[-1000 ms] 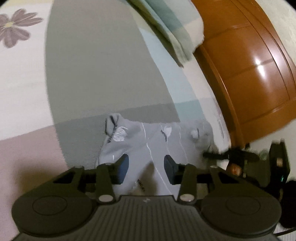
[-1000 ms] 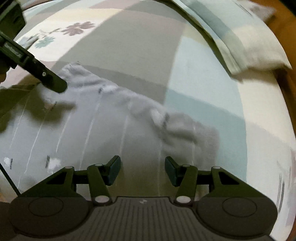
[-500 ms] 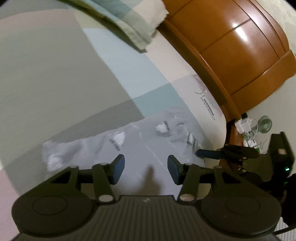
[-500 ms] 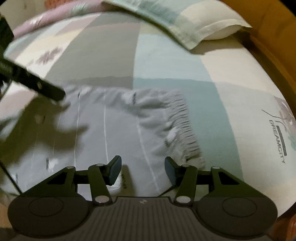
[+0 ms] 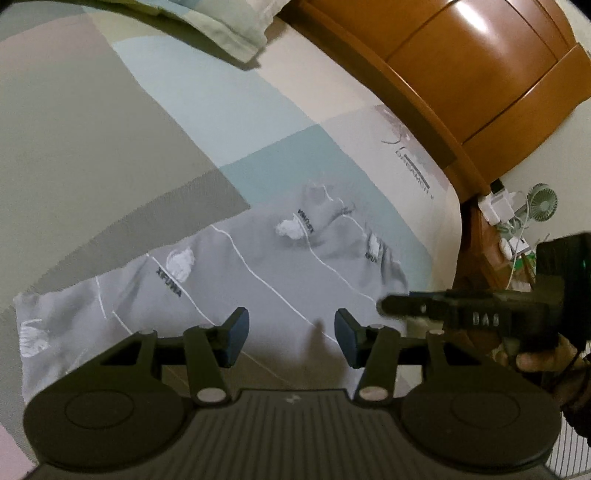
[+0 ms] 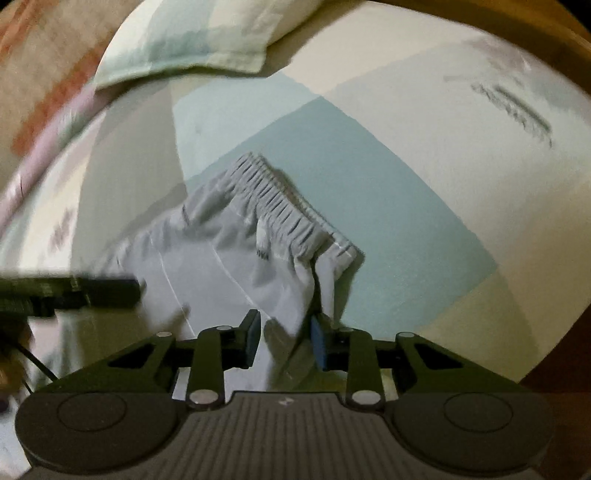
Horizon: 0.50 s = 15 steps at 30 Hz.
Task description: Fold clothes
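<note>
Grey shorts [image 5: 258, 280] with white stripes and printed logos lie spread on the patchwork bed sheet [image 5: 110, 129]. My left gripper [image 5: 290, 332] hovers open just above the middle of the cloth, nothing between its fingers. In the right wrist view the shorts [image 6: 221, 258] show their gathered elastic waistband [image 6: 284, 199]. My right gripper [image 6: 284, 332] has its fingers drawn in on a raised fold of grey cloth below the waistband corner. The right gripper [image 5: 388, 304] also shows side-on at the garment's right edge, and the left gripper [image 6: 129, 290] pokes in from the left.
A pastel pillow [image 5: 221, 22] lies at the head of the bed, beside a wooden headboard [image 5: 461, 74]. Past the bed's right edge are a small fan [image 5: 543, 201] and chargers. A person's hand [image 5: 543, 358] holds the right gripper. The pillow [image 6: 184, 40] sits beyond the waistband.
Both views swung toward the waistband end of the shorts. The right gripper's fingers narrowed from wide open onto a fold of cloth. The left gripper stayed open.
</note>
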Tool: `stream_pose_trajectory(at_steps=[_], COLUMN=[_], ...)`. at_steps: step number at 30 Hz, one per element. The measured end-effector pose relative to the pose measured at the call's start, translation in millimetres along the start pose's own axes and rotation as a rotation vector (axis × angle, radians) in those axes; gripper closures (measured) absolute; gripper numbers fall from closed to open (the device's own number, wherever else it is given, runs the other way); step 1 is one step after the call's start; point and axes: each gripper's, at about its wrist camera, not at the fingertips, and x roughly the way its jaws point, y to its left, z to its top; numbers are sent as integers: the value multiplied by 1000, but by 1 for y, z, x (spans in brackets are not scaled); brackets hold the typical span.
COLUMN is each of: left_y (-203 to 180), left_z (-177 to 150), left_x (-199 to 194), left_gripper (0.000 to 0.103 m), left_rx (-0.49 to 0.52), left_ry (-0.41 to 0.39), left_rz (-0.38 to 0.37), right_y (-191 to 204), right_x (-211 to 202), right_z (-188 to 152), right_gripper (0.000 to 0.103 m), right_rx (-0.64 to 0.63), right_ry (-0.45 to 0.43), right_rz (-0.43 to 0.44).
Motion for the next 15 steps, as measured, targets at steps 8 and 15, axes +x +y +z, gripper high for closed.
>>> stream_pose_trajectory(at_steps=[8,15], left_y=[-11,-20], left_z=[-13,-28], left_x=[-5,1], left_gripper=[51,51], left_rx=[20,47], left_ry=[48,97], left_rz=[-12,-29], right_y=[-3,-4], right_x=[-18,-11], right_z=[10,4], right_gripper=[100,100], right_rx=[-9,-28], right_ry=[9,55], right_rz=[22,-13])
